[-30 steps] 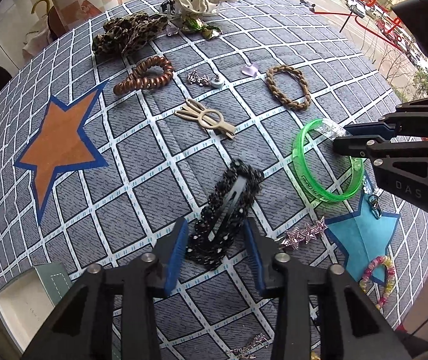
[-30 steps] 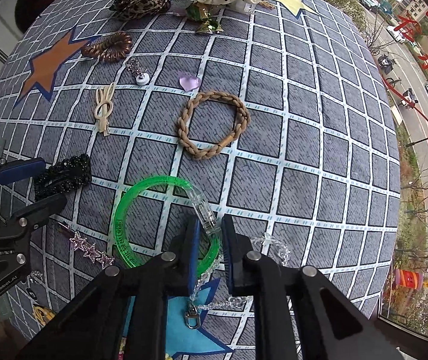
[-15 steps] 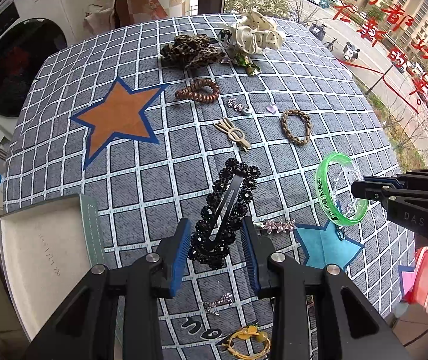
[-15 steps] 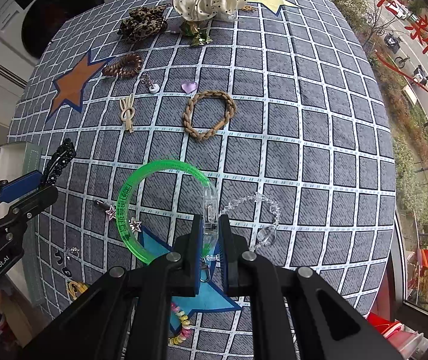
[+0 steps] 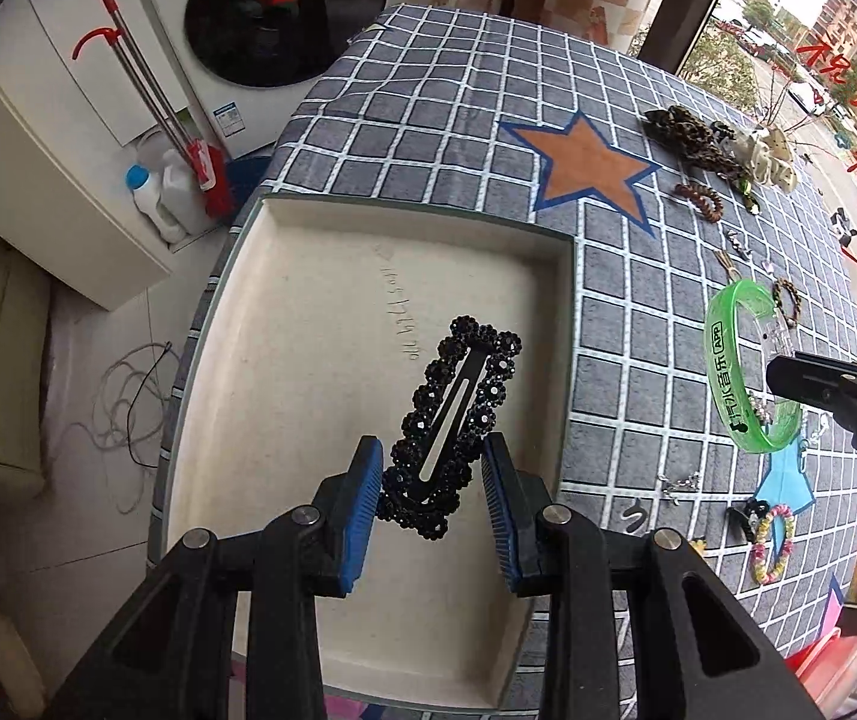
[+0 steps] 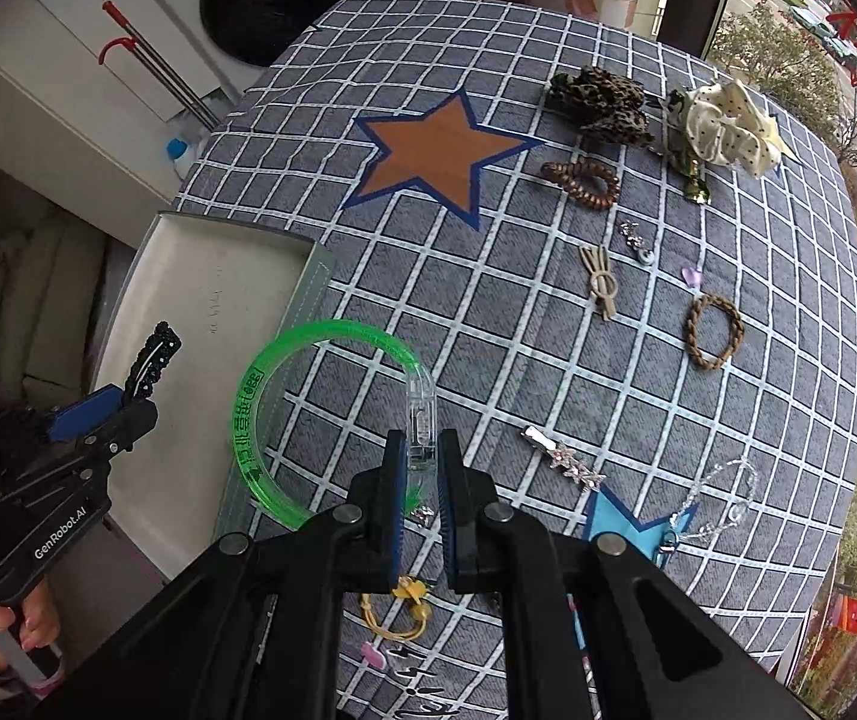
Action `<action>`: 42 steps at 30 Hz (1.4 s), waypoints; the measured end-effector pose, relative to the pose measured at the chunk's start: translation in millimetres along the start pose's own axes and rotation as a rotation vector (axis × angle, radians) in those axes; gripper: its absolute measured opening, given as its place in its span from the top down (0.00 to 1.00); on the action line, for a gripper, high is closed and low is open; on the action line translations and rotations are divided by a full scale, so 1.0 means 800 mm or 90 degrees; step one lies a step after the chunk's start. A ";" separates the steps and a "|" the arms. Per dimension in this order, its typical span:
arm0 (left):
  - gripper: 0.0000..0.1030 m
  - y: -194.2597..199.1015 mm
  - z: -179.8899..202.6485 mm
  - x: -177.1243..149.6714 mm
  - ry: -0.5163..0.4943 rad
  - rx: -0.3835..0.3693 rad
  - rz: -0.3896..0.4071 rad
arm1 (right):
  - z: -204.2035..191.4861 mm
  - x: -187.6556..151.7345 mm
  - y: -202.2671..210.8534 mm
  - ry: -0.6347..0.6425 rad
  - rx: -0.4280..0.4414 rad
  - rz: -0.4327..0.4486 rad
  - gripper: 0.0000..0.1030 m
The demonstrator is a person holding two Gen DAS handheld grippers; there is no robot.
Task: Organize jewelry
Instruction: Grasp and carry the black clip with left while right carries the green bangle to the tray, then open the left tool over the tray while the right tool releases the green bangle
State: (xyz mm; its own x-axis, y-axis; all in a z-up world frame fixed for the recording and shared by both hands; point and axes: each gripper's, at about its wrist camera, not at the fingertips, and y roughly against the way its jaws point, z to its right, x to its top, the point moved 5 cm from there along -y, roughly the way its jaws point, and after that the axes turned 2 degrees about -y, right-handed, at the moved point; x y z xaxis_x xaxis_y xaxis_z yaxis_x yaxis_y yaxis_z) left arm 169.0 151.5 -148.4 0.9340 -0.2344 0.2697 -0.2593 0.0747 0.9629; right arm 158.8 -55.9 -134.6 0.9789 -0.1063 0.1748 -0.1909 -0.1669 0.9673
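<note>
Both pieces are off the cloth and it's delivery time: the left gripper [image 5: 431, 489] is clamped across the lower end of the black beaded hair clip [image 5: 455, 420], hanging it right over the cream floor of the tray [image 5: 284, 360], clear of the lining as far as I can judge. The right gripper [image 6: 422, 480] is pinched tight on the clear clasp of the green bangle [image 6: 254, 420], and that hoop dangles just past the tray's near wall [image 6: 308, 312], over the checked tablecloth [image 6: 488, 312]

Next call, by my reading: lower the clip toward the tray floor and let the left claw go, then bring the bangle in across the wall without snagging it

The left wrist view gives the whole tray interior, bare but for faint marks, which the right one cuts off. The right wrist view gives the hand [image 6: 2, 624] on the left tool's handle, and what waits beyond the tray: a star clip [image 6: 566, 459], a braided ring [image 6: 713, 330], a brown coil tie [image 6: 584, 180]
</note>
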 end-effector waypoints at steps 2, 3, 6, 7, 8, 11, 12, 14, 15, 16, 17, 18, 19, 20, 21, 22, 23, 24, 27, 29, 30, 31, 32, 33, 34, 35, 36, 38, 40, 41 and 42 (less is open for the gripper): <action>0.61 -0.013 -0.027 0.004 -0.001 0.008 -0.008 | -0.040 0.018 -0.018 0.016 0.004 -0.005 0.90; 0.61 -0.021 -0.038 0.006 -0.005 0.011 -0.013 | -0.058 0.027 -0.028 0.026 0.000 -0.008 0.90; 0.61 -0.046 -0.059 0.012 -0.017 0.021 -0.027 | -0.095 0.047 -0.059 0.037 -0.007 -0.023 0.90; 0.61 -0.054 -0.064 0.014 -0.020 0.023 -0.032 | -0.103 0.052 -0.069 0.037 -0.011 -0.029 0.90; 0.61 -0.062 -0.067 0.015 -0.022 0.023 -0.037 | -0.110 0.057 -0.078 0.036 -0.015 -0.035 0.90; 0.61 -0.081 -0.076 0.016 -0.029 0.026 -0.048 | -0.124 0.069 -0.102 0.037 -0.030 -0.048 0.90; 0.61 -0.087 -0.077 0.017 -0.032 0.029 -0.050 | -0.126 0.072 -0.109 0.037 -0.036 -0.052 0.90; 0.61 -0.094 -0.080 0.017 -0.040 0.037 -0.050 | -0.130 0.078 -0.121 0.038 -0.046 -0.061 0.90; 0.60 -0.097 -0.080 0.017 -0.043 0.041 -0.049 | -0.130 0.080 -0.128 0.037 -0.051 -0.066 0.90; 0.60 -0.100 -0.080 0.017 -0.046 0.043 -0.050 | -0.131 0.082 -0.134 0.036 -0.053 -0.070 0.90; 0.60 -0.104 -0.081 0.018 -0.047 0.045 -0.052 | -0.130 0.083 -0.139 0.034 -0.056 -0.074 0.90; 0.54 -0.104 -0.081 0.019 -0.049 0.049 -0.046 | -0.129 0.084 -0.144 0.033 -0.060 -0.078 0.90; 0.48 -0.104 -0.081 0.020 -0.053 0.057 -0.039 | -0.128 0.084 -0.149 0.031 -0.064 -0.081 0.90; 0.39 -0.105 -0.081 0.021 -0.059 0.065 -0.036 | -0.126 0.084 -0.153 0.029 -0.066 -0.085 0.89; 0.37 -0.104 -0.079 0.022 -0.066 0.076 -0.031 | -0.124 0.084 -0.157 0.027 -0.068 -0.087 0.89; 0.37 -0.104 -0.077 0.024 -0.075 0.086 -0.026 | -0.123 0.083 -0.160 0.026 -0.071 -0.090 0.89; 0.37 -0.104 -0.075 0.024 -0.082 0.089 -0.022 | -0.122 0.082 -0.160 0.027 -0.072 -0.088 0.89; 0.37 -0.103 -0.072 0.025 -0.088 0.089 -0.020 | -0.123 0.082 -0.159 0.030 -0.075 -0.084 0.88; 0.37 -0.100 -0.064 0.025 -0.095 0.078 -0.022 | -0.129 0.080 -0.159 0.044 -0.061 -0.086 0.67; 0.34 -0.095 -0.059 0.025 -0.099 0.074 -0.020 | -0.133 0.080 -0.155 0.045 -0.048 -0.084 0.47; 0.16 -0.092 -0.058 0.025 -0.099 0.073 -0.018 | -0.137 0.083 -0.152 0.043 -0.043 -0.080 0.42; 0.07 -0.088 -0.057 0.025 -0.097 0.073 -0.013 | -0.138 0.085 -0.146 0.041 -0.038 -0.074 0.41; 0.00 -0.083 -0.056 0.026 -0.095 0.071 -0.005 | -0.138 0.087 -0.140 0.038 -0.032 -0.070 0.38; 0.00 -0.079 -0.054 0.025 -0.097 0.068 -0.001 | -0.137 0.089 -0.132 0.033 -0.022 -0.066 0.36; 0.00 -0.076 -0.052 0.025 -0.101 0.064 -0.002 | -0.136 0.091 -0.123 0.026 -0.010 -0.061 0.35; 0.00 -0.074 -0.050 0.024 -0.102 0.060 -0.003 | -0.133 0.093 -0.114 0.018 -0.001 -0.053 0.31; 0.00 -0.071 -0.051 0.024 -0.101 0.055 -0.003 | -0.126 0.094 -0.101 0.009 0.006 -0.043 0.27; 0.00 -0.064 -0.050 0.021 -0.097 0.040 -0.002 | -0.111 0.093 -0.076 -0.013 0.015 -0.023 0.22; 0.00 -0.056 -0.047 0.018 -0.094 0.016 -0.010 | -0.091 0.087 -0.054 -0.043 0.025 -0.009 0.22; 0.00 -0.052 -0.044 0.018 -0.096 0.005 -0.016 | -0.082 0.083 -0.047 -0.059 0.024 -0.006 0.22; 0.00 -0.047 -0.039 0.017 -0.101 -0.006 -0.019 | -0.071 0.078 -0.039 -0.077 0.022 -0.003 0.20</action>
State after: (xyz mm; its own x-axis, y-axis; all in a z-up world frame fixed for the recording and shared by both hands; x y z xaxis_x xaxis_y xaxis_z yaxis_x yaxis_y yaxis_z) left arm 199.0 175.7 -181.3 0.8906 -0.3868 0.2393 -0.2289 0.0736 0.9707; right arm 230.0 -1.4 -143.7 0.9642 -0.2221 0.1448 -0.1905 -0.2008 0.9609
